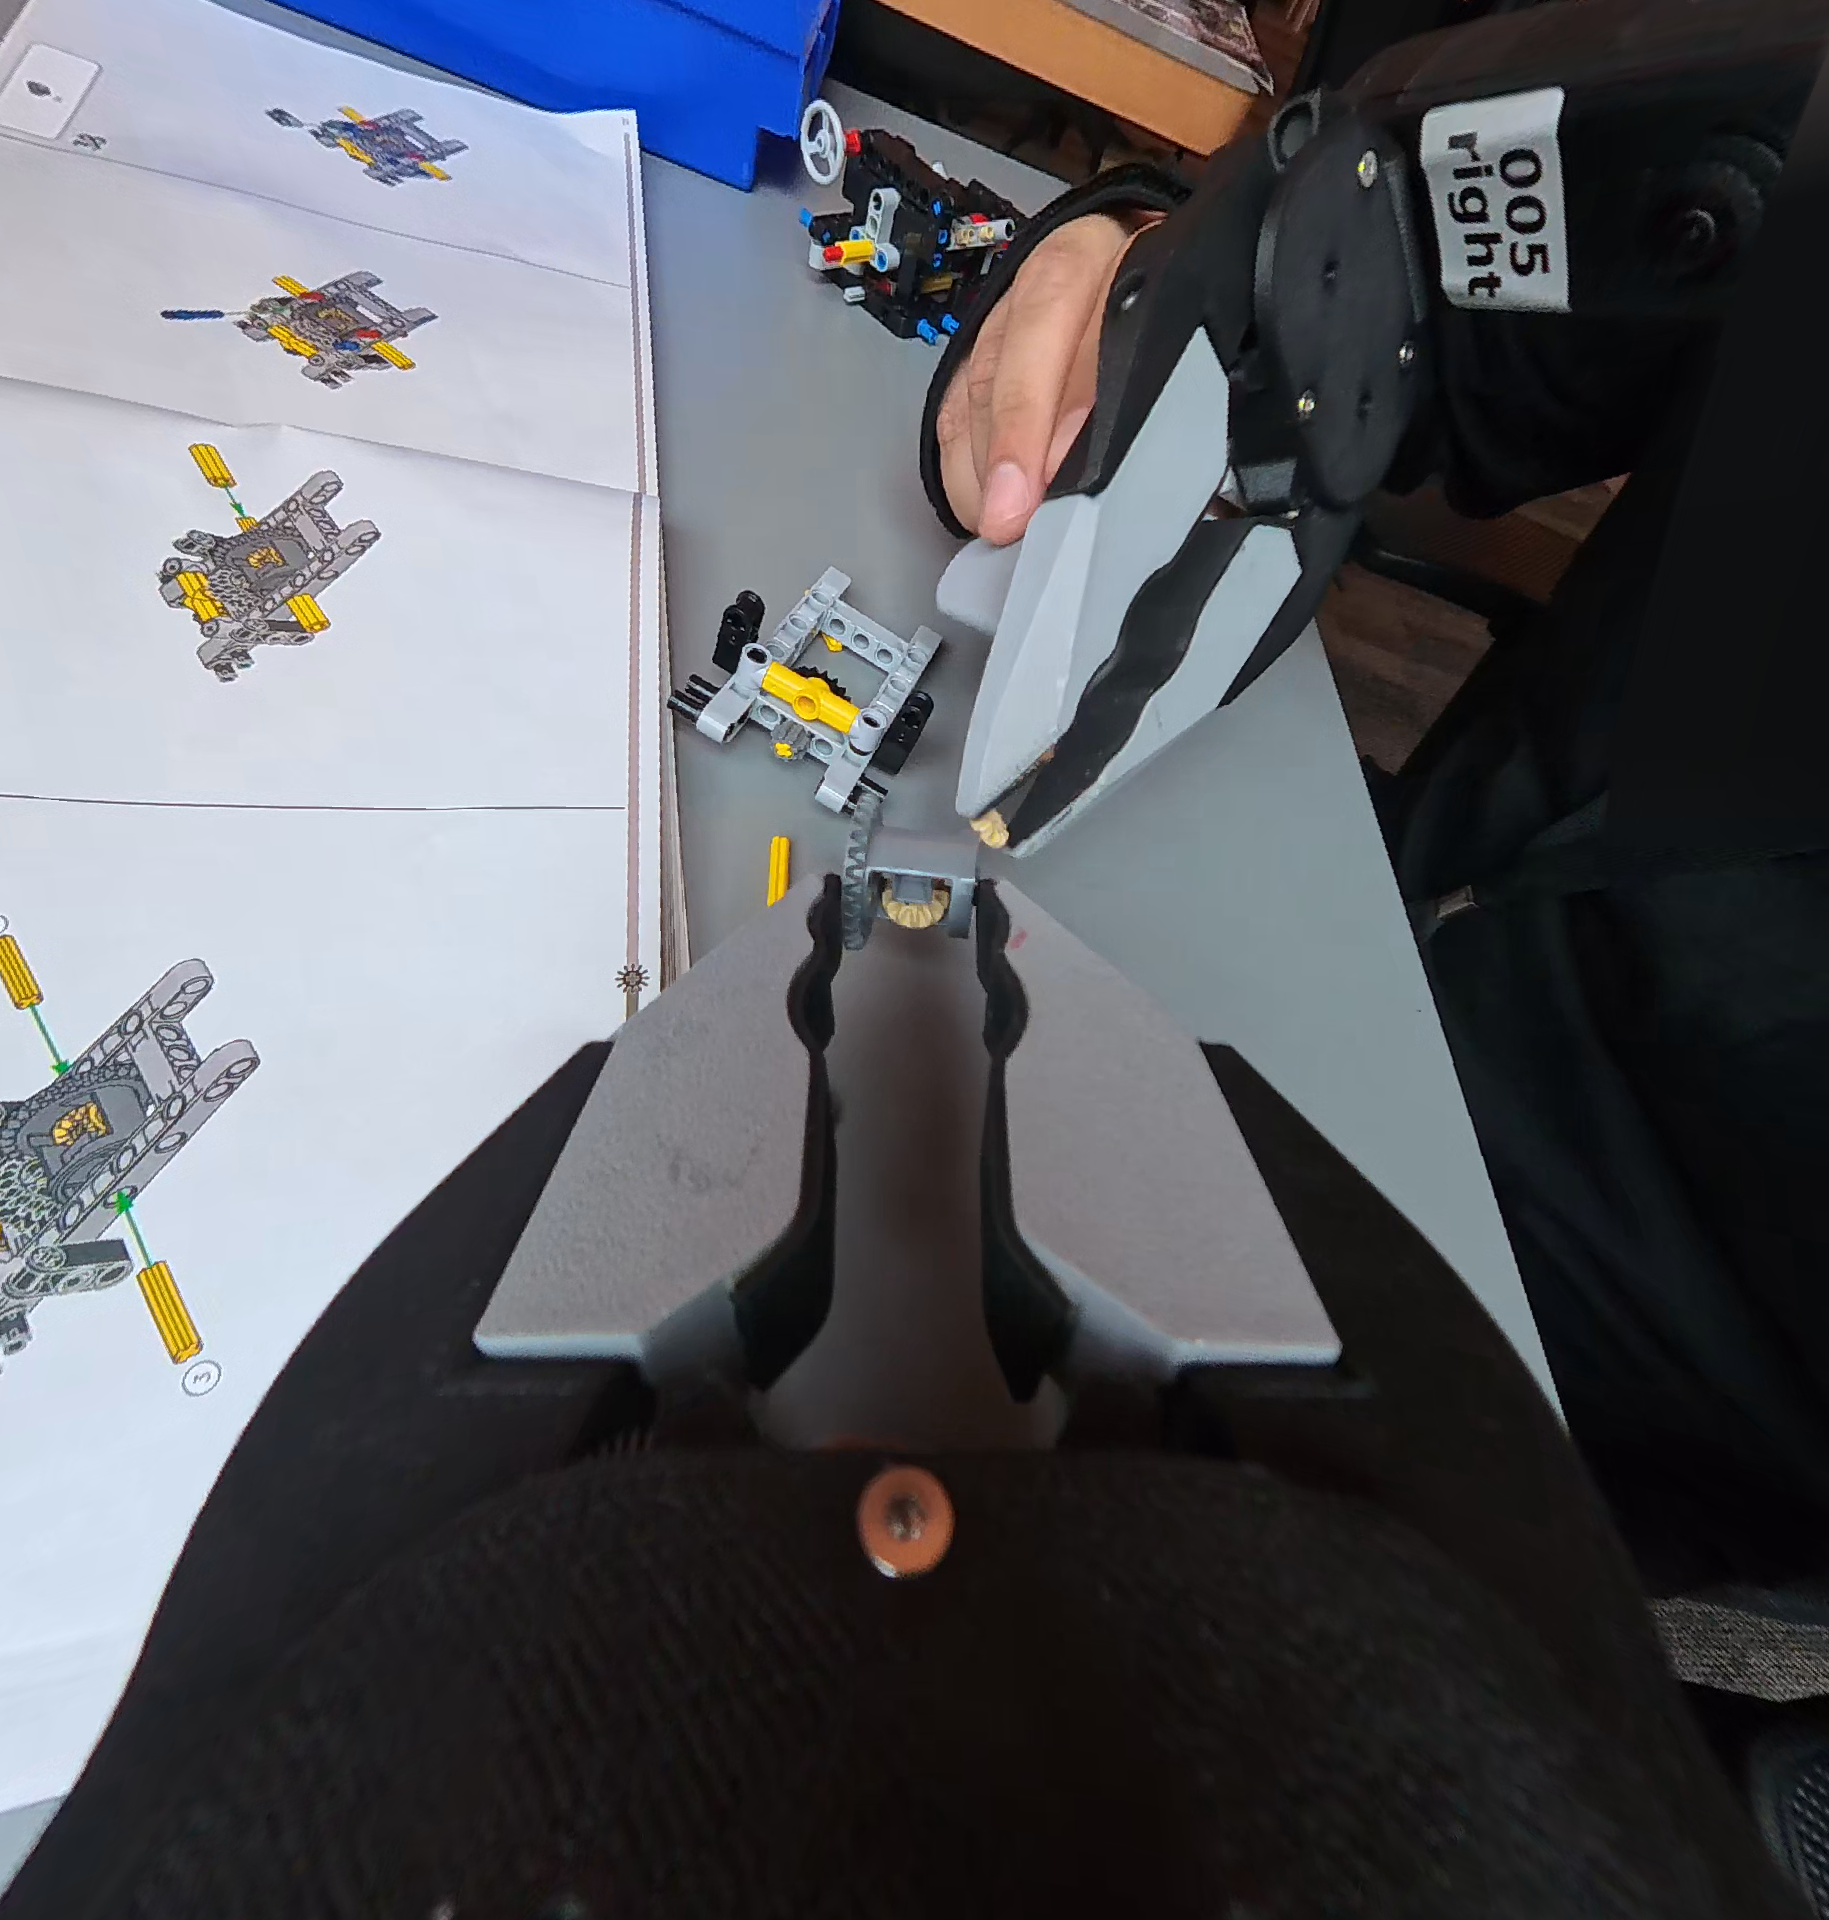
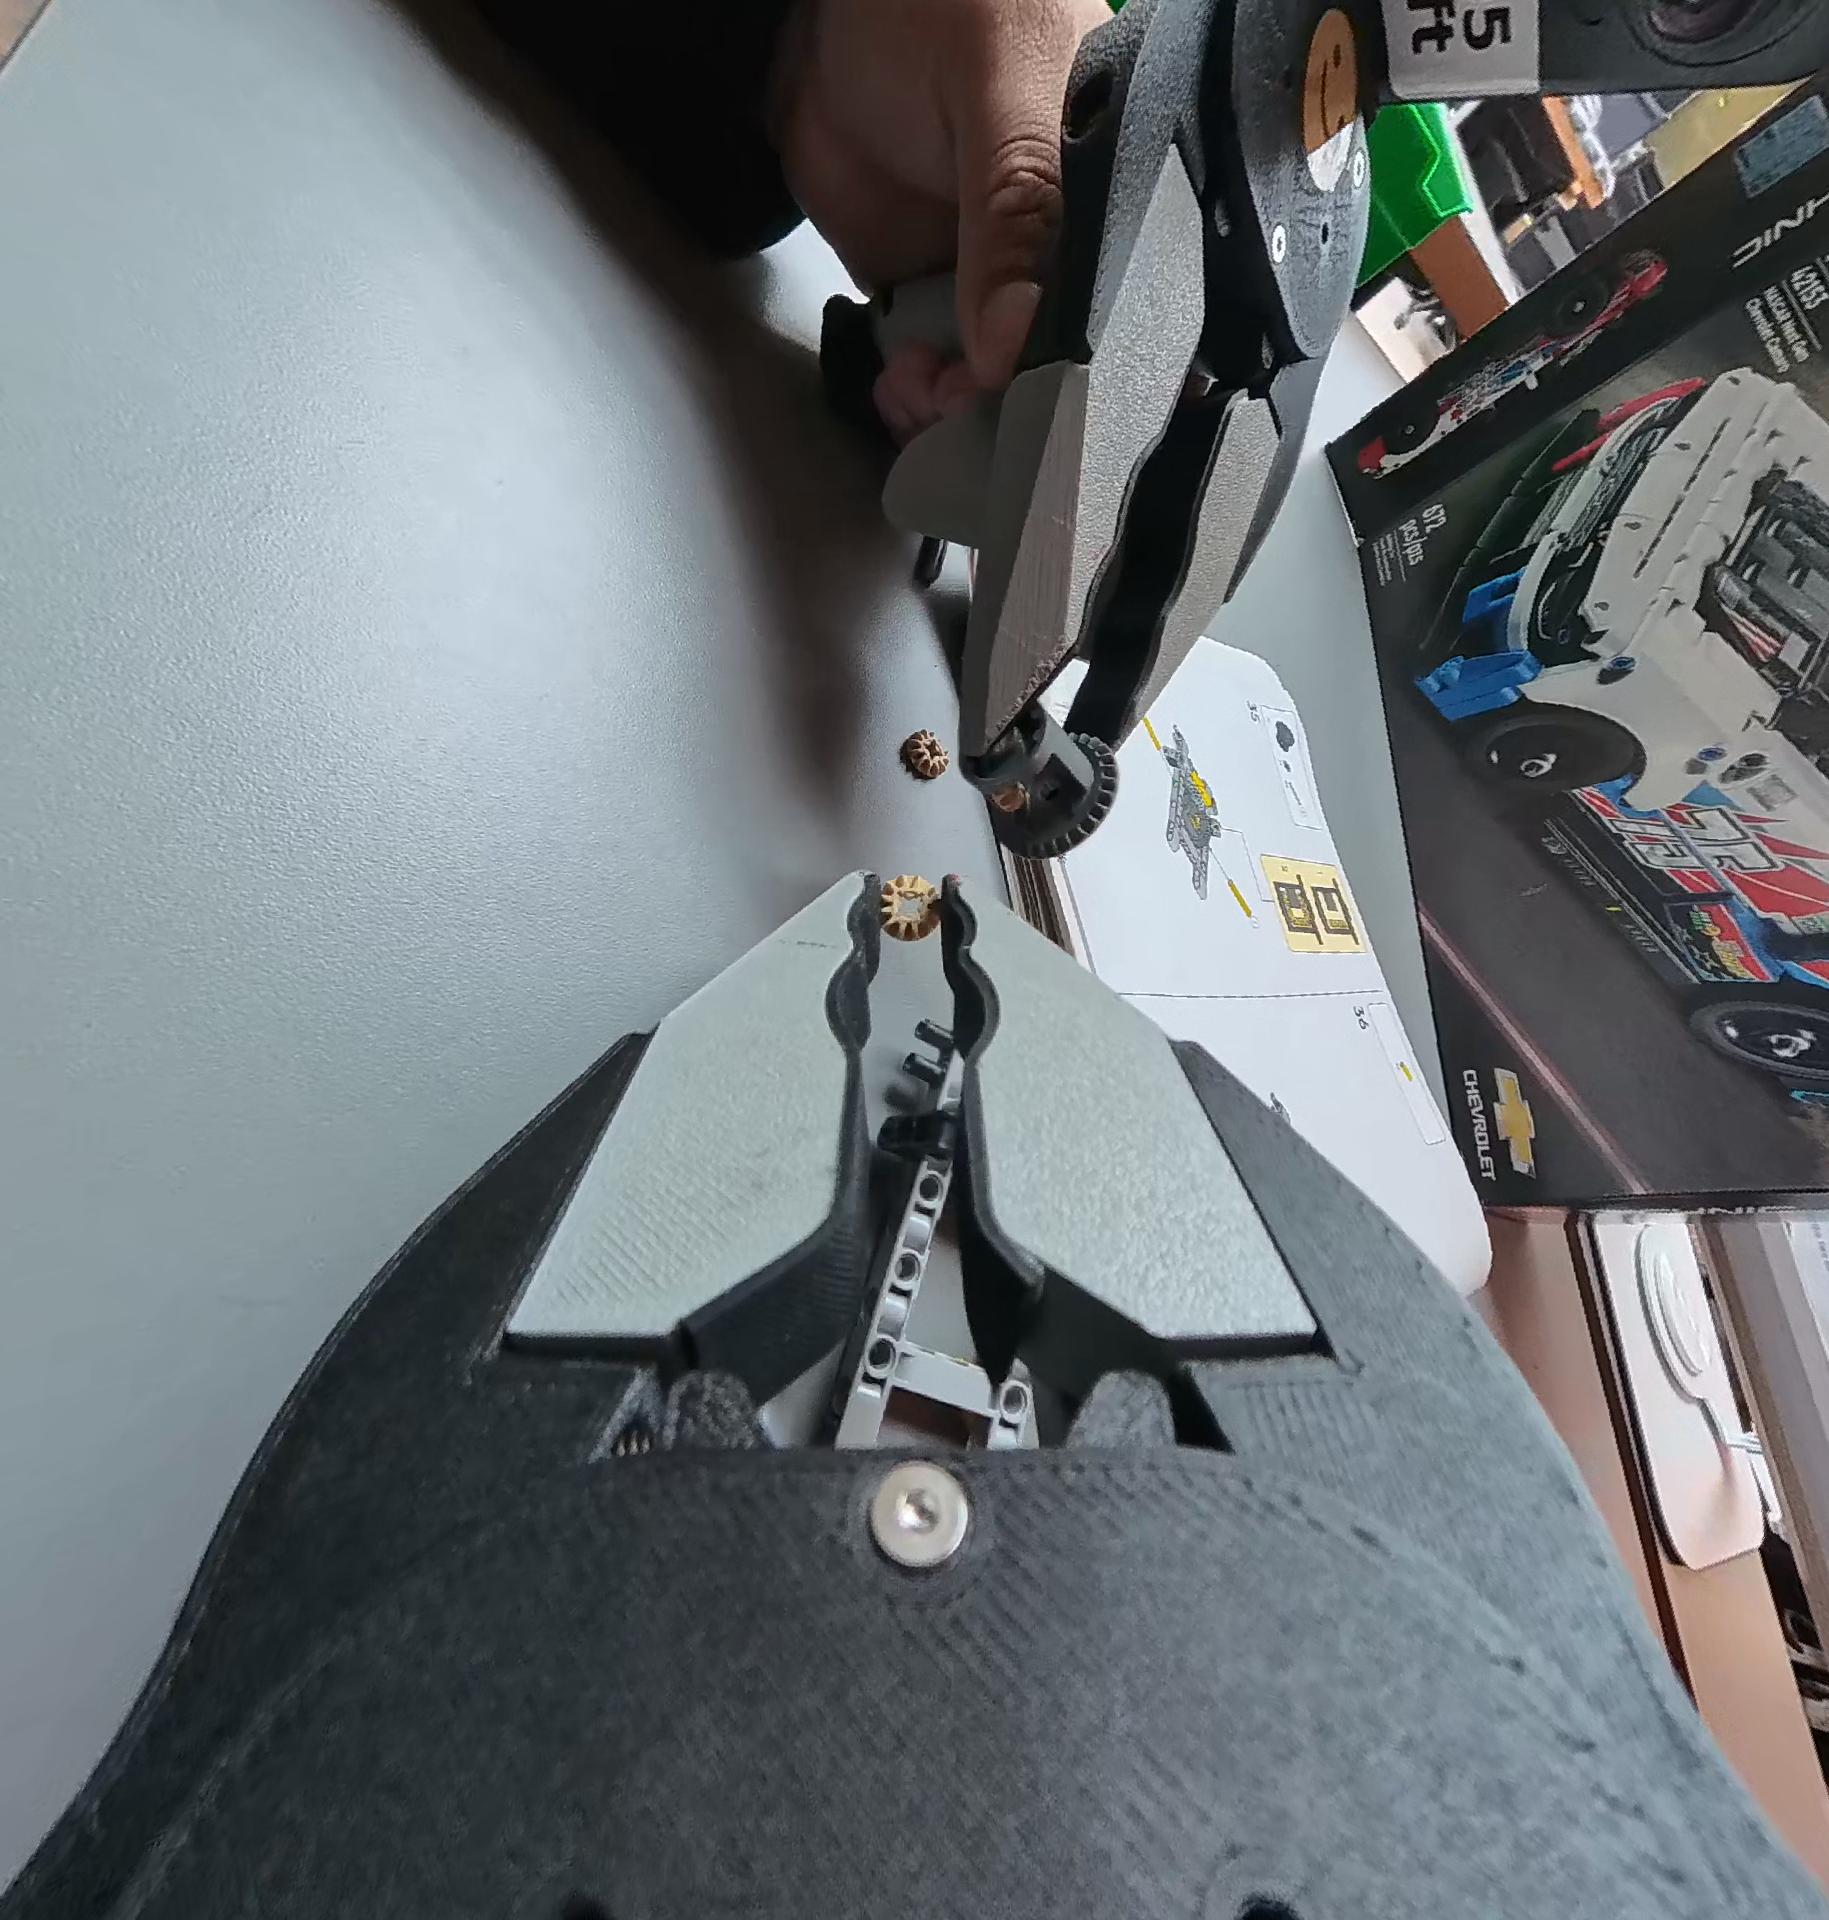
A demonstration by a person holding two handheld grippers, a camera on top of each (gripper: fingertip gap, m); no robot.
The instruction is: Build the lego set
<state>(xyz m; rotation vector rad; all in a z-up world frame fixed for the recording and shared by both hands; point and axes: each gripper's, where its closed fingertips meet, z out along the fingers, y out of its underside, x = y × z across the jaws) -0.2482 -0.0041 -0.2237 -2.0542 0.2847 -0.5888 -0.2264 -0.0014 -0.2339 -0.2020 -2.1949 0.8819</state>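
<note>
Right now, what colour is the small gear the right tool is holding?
Tan, the small gear between the right tool tips; clearest in the right wrist view.

Lego parts, mid-build: two pieces held up, the rest lying on your bench.

Your left tool (image 1: 905, 883) pinches a grey differential housing (image 1: 915, 868), with a dark ring gear on its left end and a tan bevel gear seated in its open side. Your right tool (image 2: 908, 883) clamps a second tan bevel gear (image 2: 908, 906), teeth facing out, just beside the housing. A third tan gear (image 2: 925, 753) lies flat on the bench. Beyond sits a grey frame (image 1: 822, 686) with a yellow crosspiece and black pins; a yellow axle connector (image 1: 777, 868) lies near it. A black chassis assembly (image 1: 905, 234) rests farther off.
</note>
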